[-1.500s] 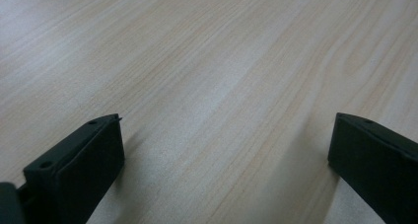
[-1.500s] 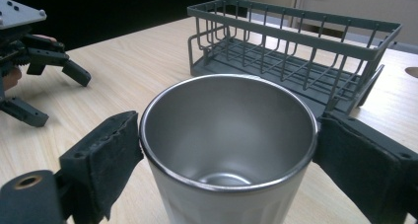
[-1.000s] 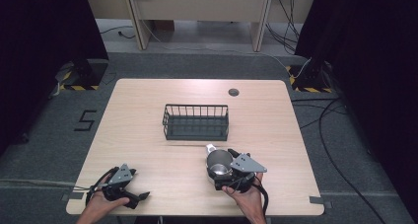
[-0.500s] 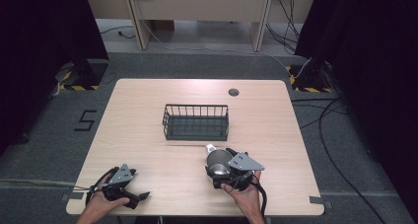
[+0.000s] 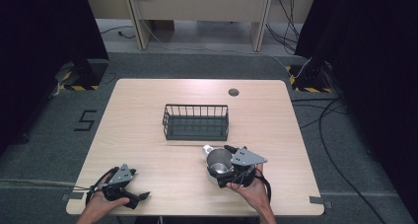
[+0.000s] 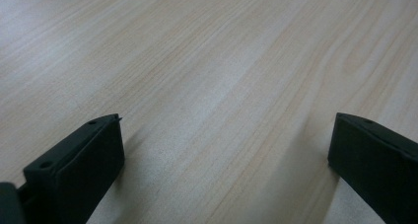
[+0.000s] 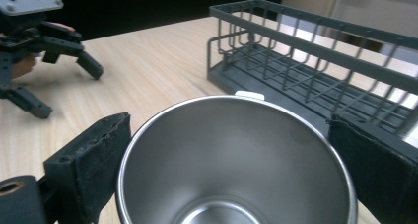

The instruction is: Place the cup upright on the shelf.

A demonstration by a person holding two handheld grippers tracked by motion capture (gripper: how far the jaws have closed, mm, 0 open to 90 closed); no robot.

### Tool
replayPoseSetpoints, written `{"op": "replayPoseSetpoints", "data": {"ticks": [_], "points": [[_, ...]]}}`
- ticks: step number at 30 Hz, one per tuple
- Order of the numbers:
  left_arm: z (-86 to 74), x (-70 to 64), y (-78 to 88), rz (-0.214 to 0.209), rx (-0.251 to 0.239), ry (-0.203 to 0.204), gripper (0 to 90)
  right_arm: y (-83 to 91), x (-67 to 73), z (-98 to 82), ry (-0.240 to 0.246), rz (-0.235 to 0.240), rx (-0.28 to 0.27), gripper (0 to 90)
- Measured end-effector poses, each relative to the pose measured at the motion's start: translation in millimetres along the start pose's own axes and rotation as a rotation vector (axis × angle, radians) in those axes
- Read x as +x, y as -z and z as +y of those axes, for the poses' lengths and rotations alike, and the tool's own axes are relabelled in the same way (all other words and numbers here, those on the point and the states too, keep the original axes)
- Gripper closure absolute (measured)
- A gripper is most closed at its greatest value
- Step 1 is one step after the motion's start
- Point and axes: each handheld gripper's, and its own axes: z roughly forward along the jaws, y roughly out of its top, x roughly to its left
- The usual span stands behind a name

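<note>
The one shiny steel cup, its base cut off below, sits between the right gripper's jaws, which flank its rim; actual contact is unclear. The left gripper rests wide open, empty, on the pale wooden table. Beyond stands one dark wire basket.
</note>
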Motion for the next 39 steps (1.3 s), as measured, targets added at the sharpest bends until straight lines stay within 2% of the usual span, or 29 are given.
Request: {"op": "replayPoseSetpoints", "data": {"ticks": [1,2,4,8,9,11,12,13,14,16,17,18,19,21,22,23,24,25,27,28,30,33,34,37,39], "points": [[0.0,0.0,0.0,0.000,0.000,0.000,0.0,0.0,0.0,0.0,0.000,0.000,0.000,5.4],[0.0,0.0,0.0,0.000,0.000,0.000,0.0,1.8,4.4,0.6,-0.006,-0.030,0.005,5.3],[0.0,-0.1,-0.1,0.000,-0.001,0.001,0.0,4.4,7.7,1.4,-0.007,-0.047,0.000,4.9],[0.0,0.0,0.0,0.000,0.000,0.000,0.0,8.3,9.2,5.1,-0.005,-0.042,-0.033,5.9],[0.0,-0.1,-0.1,0.000,-0.002,0.002,0.0,9.7,9.5,8.4,-0.003,-0.035,-0.048,18.2],[0.0,-0.1,-0.1,0.000,-0.001,0.002,0.0,10.6,10.2,10.1,-0.005,-0.041,-0.047,18.0],[0.0,-0.1,-0.1,0.000,-0.002,0.002,0.0,13.9,11.8,13.0,-0.015,-0.055,-0.040,9.9],[0.0,-0.1,-0.1,0.000,-0.002,0.002,0.0,13.9,11.8,13.0,-0.015,-0.055,-0.040,9.9],[0.0,-0.1,-0.1,0.000,-0.002,0.002,0.0,18.8,12.0,14.1,-0.020,-0.066,-0.050,16.4],[0.0,-0.1,-0.1,0.000,-0.001,0.002,0.0,25.9,11.9,14.4,-0.043,-0.096,-0.045,12.8],[0.0,-0.1,-0.1,0.000,-0.001,0.002,0.0,25.9,11.9,14.4,-0.043,-0.096,-0.045,12.8],[0.0,-0.1,-0.1,0.000,-0.001,0.001,0.0,32.1,11.3,13.2,-0.064,-0.130,-0.028,17.2],[0.0,-0.1,-0.1,0.000,-0.001,0.001,0.0,32.1,11.3,13.2,-0.064,-0.130,-0.028,17.2],[0.0,-0.1,-0.1,0.000,-0.001,0.001,0.0,38.2,10.4,10.4,-0.079,-0.192,0.006,19.3],[0.0,-0.1,-0.1,0.000,-0.001,0.001,0.0,38.2,10.4,10.4,-0.079,-0.192,0.006,19.3],[0.0,-0.1,-0.1,0.000,-0.001,0.001,0.0,41.1,9.2,8.1,-0.099,-0.224,0.028,27.5],[0.0,-0.1,-0.1,0.000,-0.001,0.001,0.0,41.1,9.2,8.1,-0.099,-0.224,0.028,27.5],[0.0,-0.1,-0.1,0.000,-0.001,0.001,0.0,41.8,8.1,7.0,-0.102,-0.228,0.038,39.9],[0.0,-0.1,-0.1,0.000,-0.001,0.001,0.0,41.6,7.8,6.7,-0.101,-0.232,0.042,43.3],[0.0,-0.1,-0.1,0.000,-0.001,0.001,0.0,40.0,6.7,6.0,-0.103,-0.246,0.059,52.4],[0.0,-0.1,-0.1,0.000,-0.001,0.001,0.0,38.8,5.7,5.5,-0.108,-0.246,0.073,54.3],[0.0,-0.1,-0.1,0.000,-0.001,0.002,0.0,33.0,2.1,3.7,-0.117,-0.231,0.088,66.5],[0.0,-0.1,-0.1,0.000,-0.001,0.002,0.0,33.0,2.1,3.7,-0.117,-0.231,0.088,66.5],[0.0,-0.1,-0.1,0.000,-0.002,0.002,0.0,28.6,-0.2,5.1,-0.096,-0.226,0.095,74.0],[0.0,-0.1,-0.1,0.000,-0.001,0.002,0.0,28.0,-1.5,5.6,-0.091,-0.225,0.095,75.8]]}}
